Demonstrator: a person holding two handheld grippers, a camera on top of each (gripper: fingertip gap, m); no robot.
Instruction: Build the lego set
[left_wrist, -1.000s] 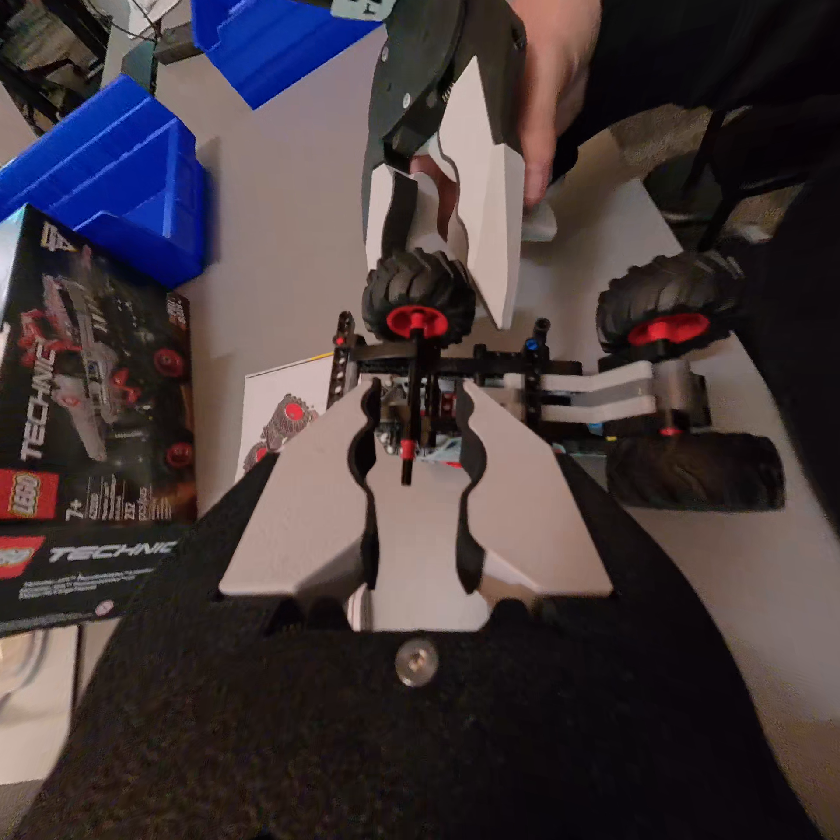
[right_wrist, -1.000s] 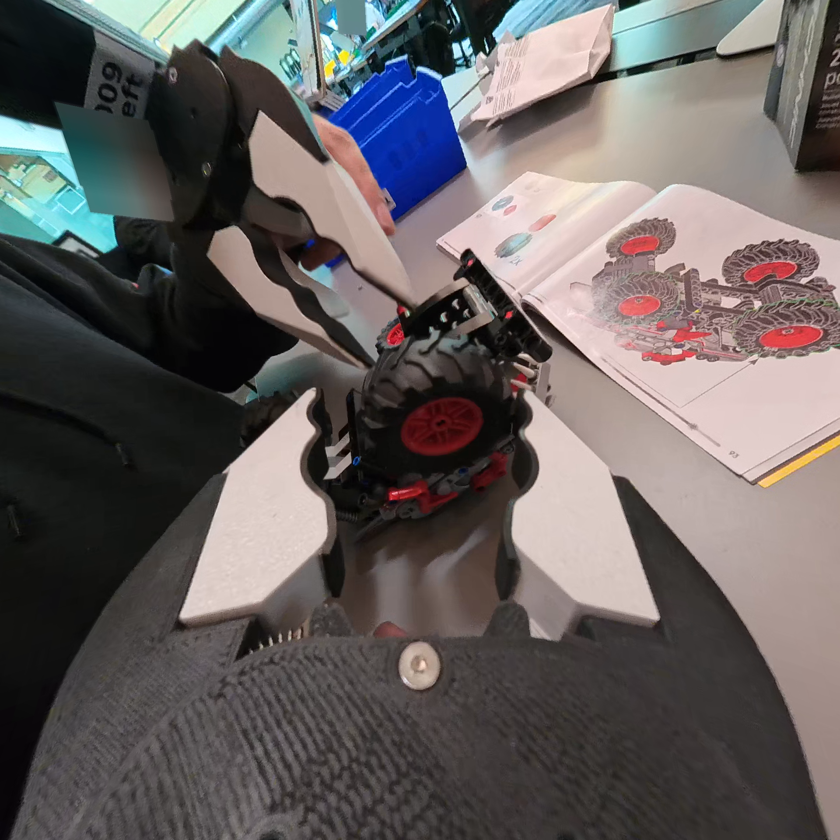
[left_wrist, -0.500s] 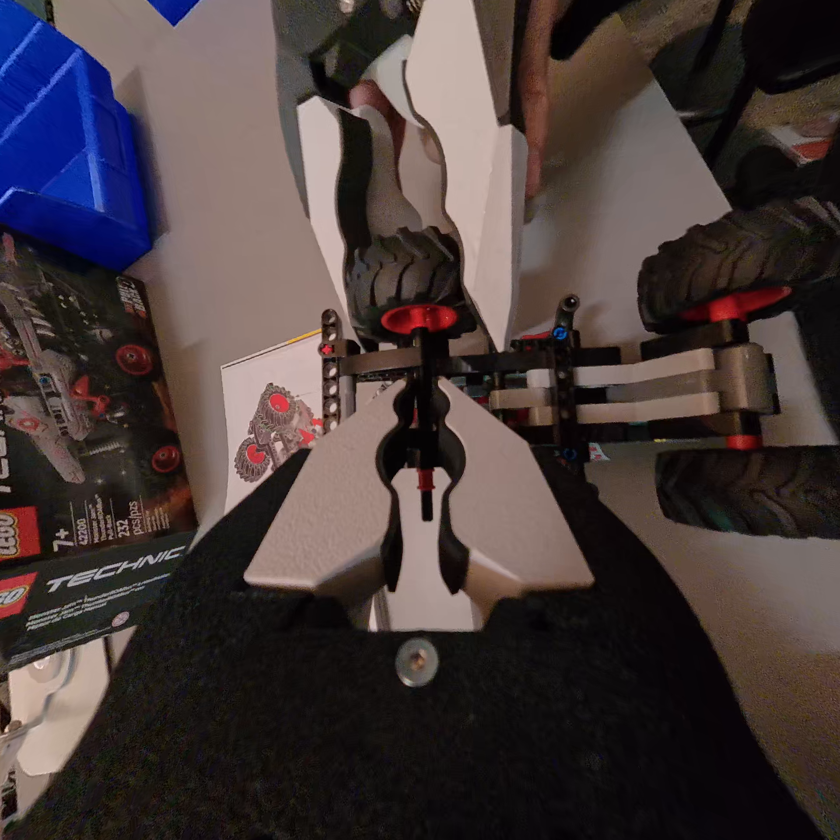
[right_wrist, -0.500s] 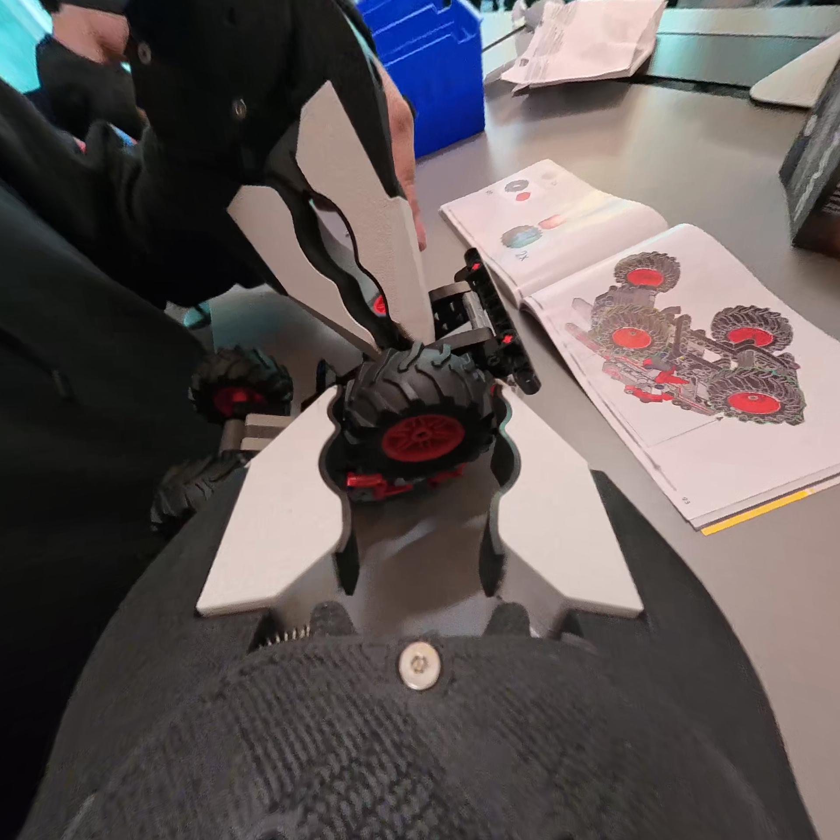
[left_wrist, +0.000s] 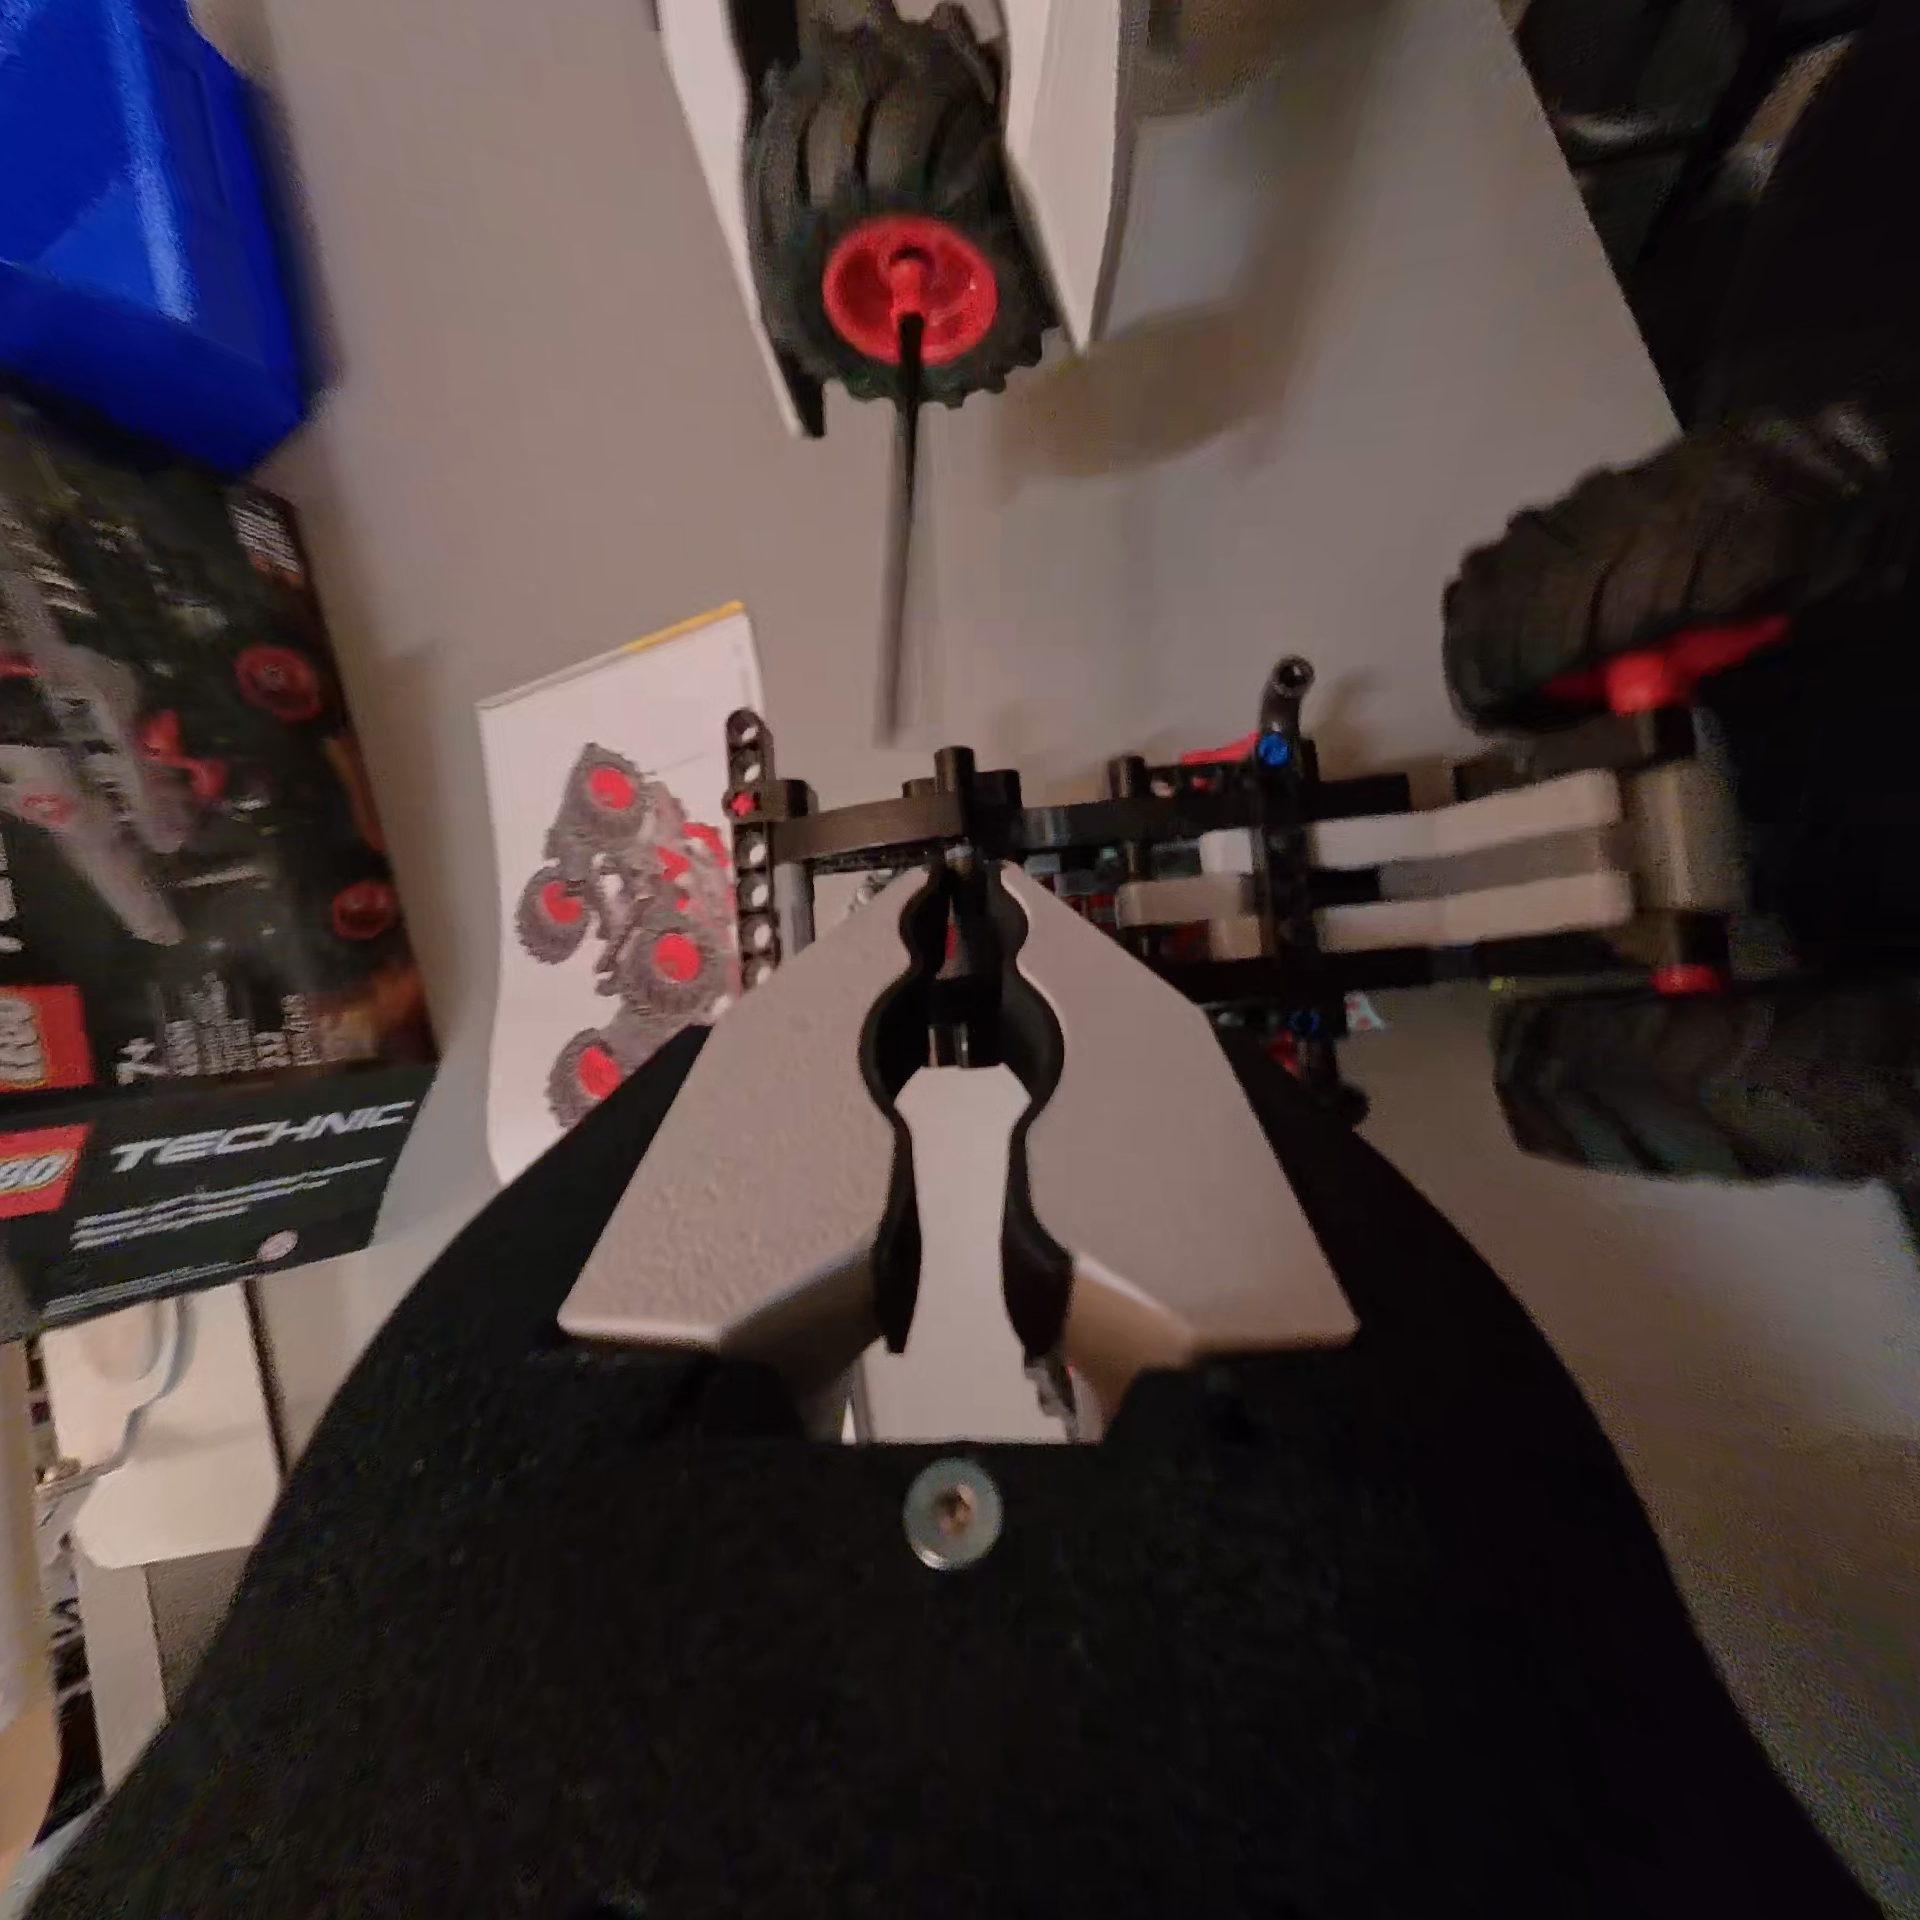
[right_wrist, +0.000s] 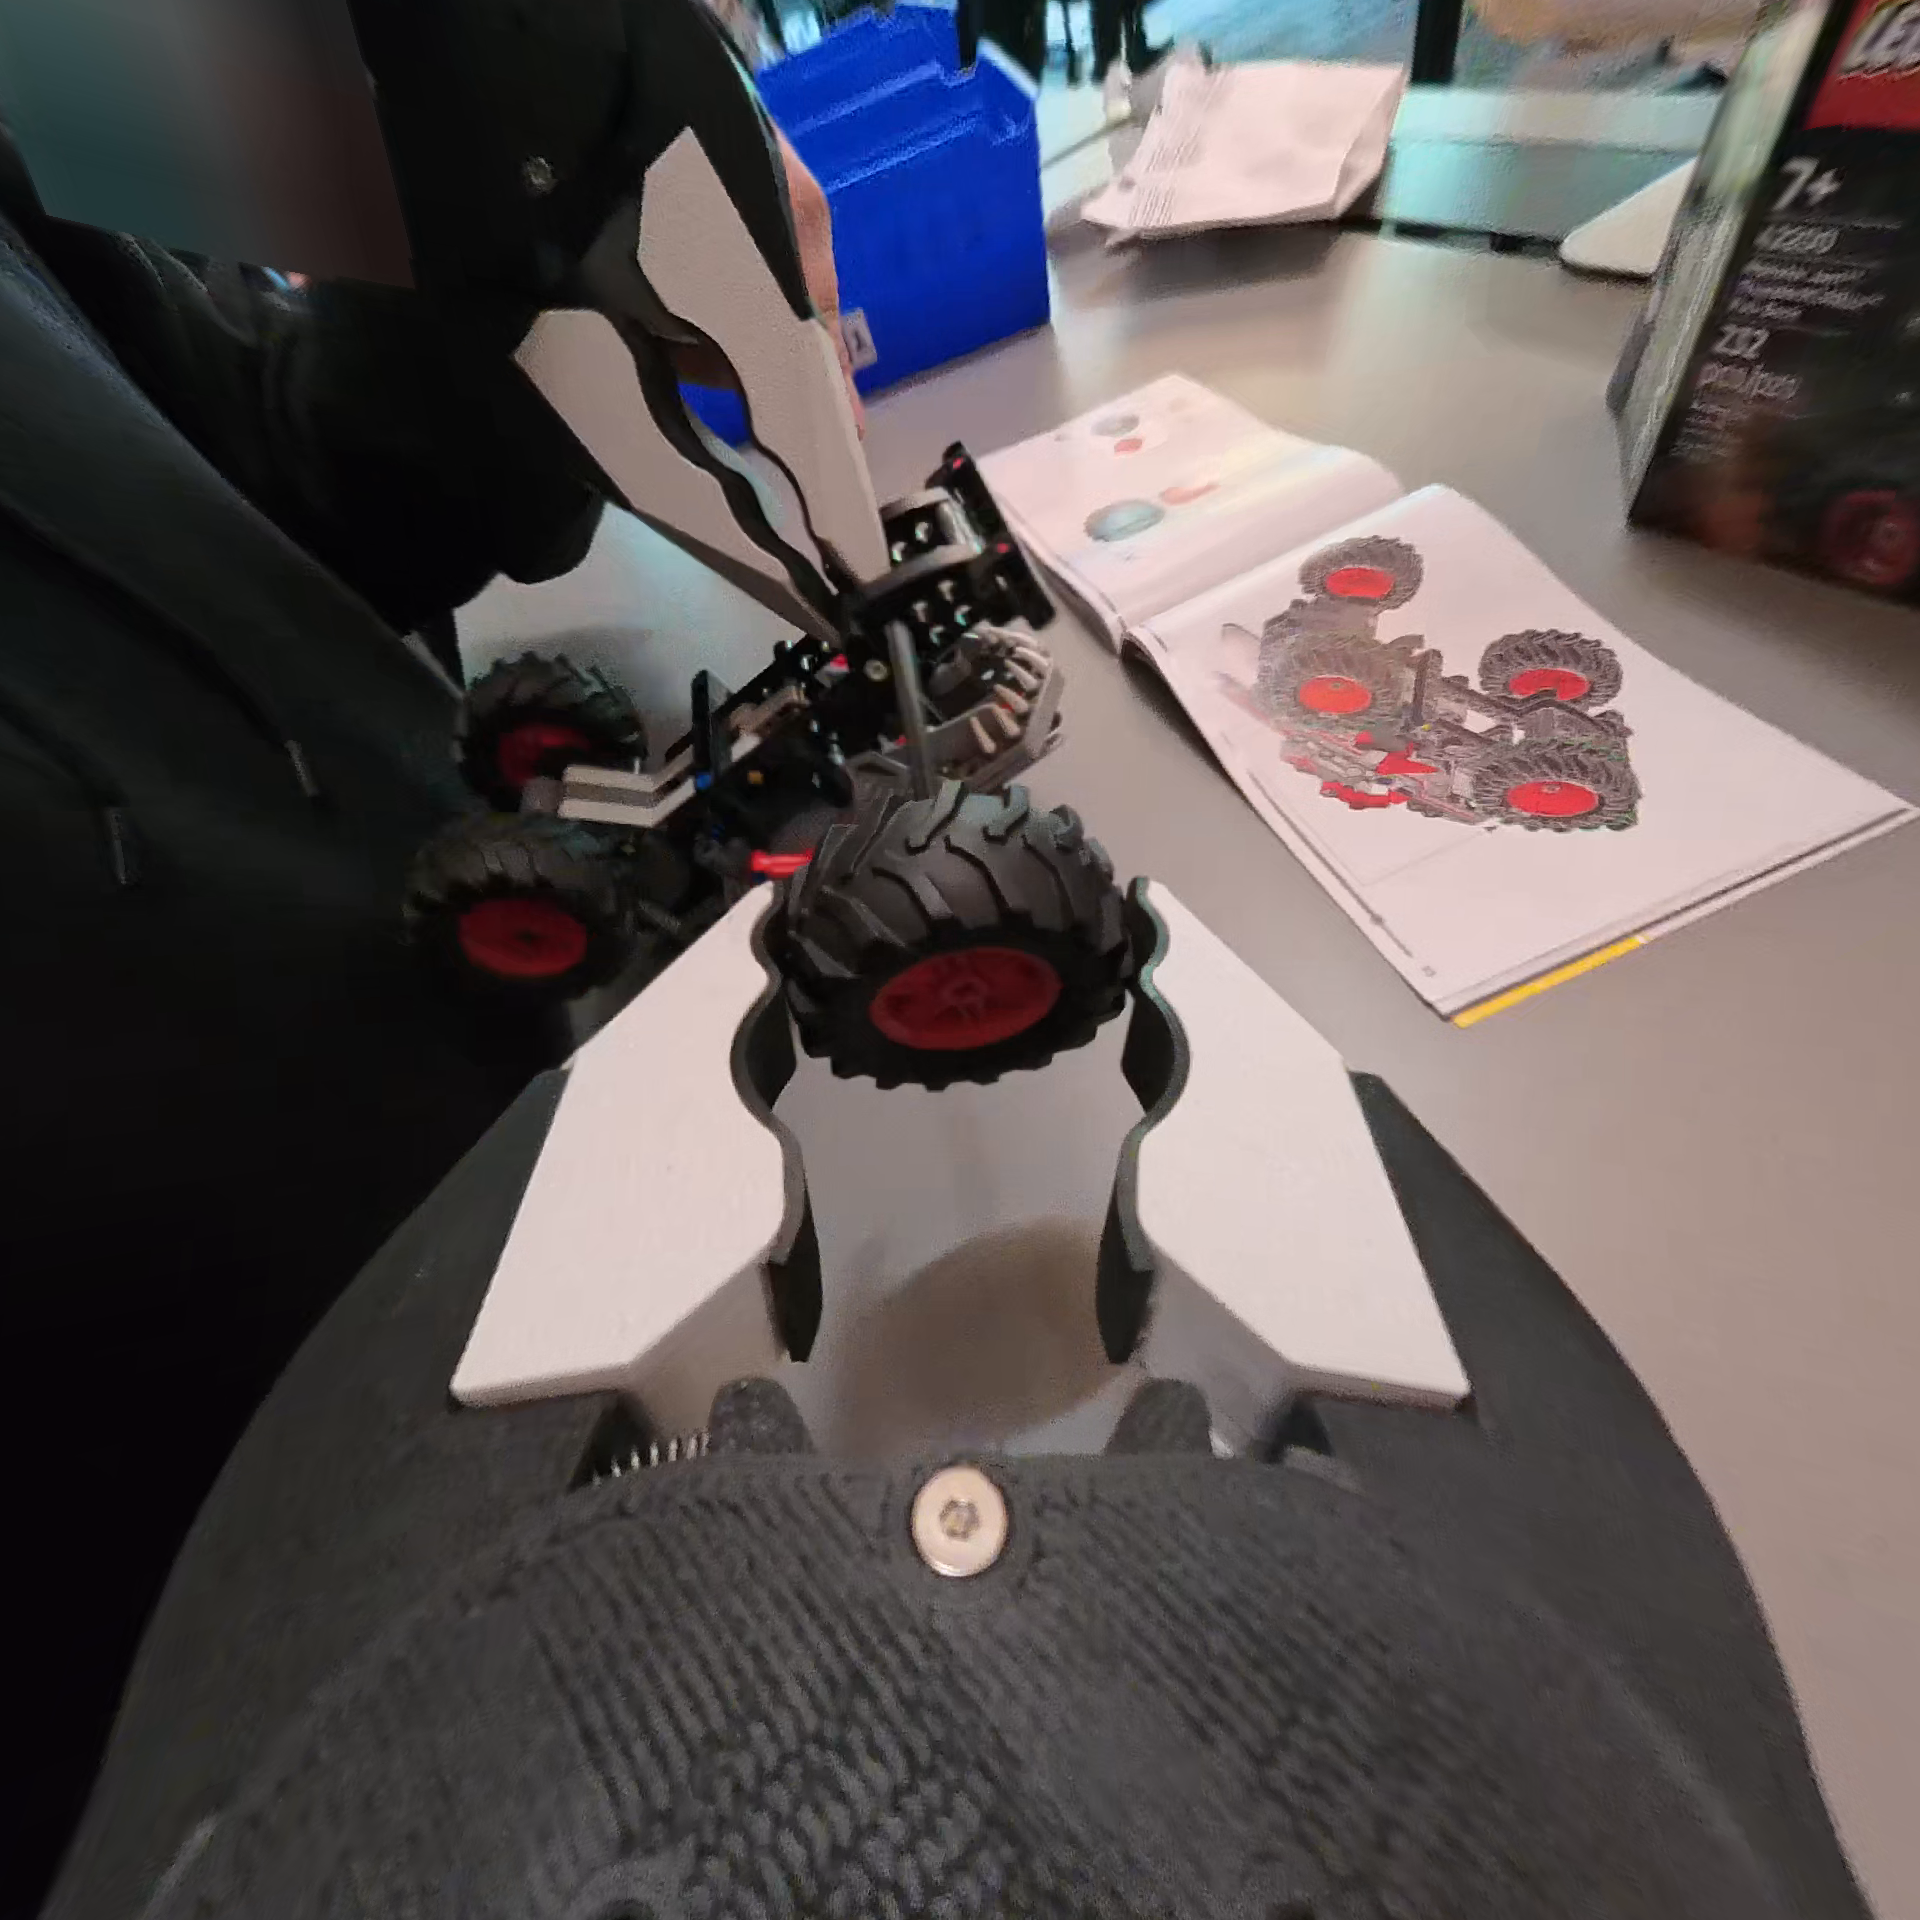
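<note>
The black lego truck chassis (left_wrist: 1143, 831) lies on its side on the grey table, with two black tyres on red hubs at its right end (left_wrist: 1662, 644). My left gripper (left_wrist: 961, 883) is shut on a black frame piece at the chassis's front; it also shows in the right wrist view (right_wrist: 842, 592). My right gripper (right_wrist: 951, 904) is shut on a loose wheel (right_wrist: 956, 935) with a red hub. A thin black axle (left_wrist: 899, 540) sticks out of that wheel toward the chassis (right_wrist: 831, 707). The axle's free end hangs just clear of the frame.
An open instruction booklet (right_wrist: 1455, 727) lies right of the chassis. The dark lego box (left_wrist: 156, 831) stands beside it (right_wrist: 1787, 312). A blue bin (right_wrist: 914, 187) sits behind. A person's dark sleeve (right_wrist: 208, 623) fills the left side. Spacing between my two grippers at the tips: around 9 cm.
My left gripper closed on the chassis frame. My right gripper pulled the wheel back, and the axle came out of the chassis with it.
</note>
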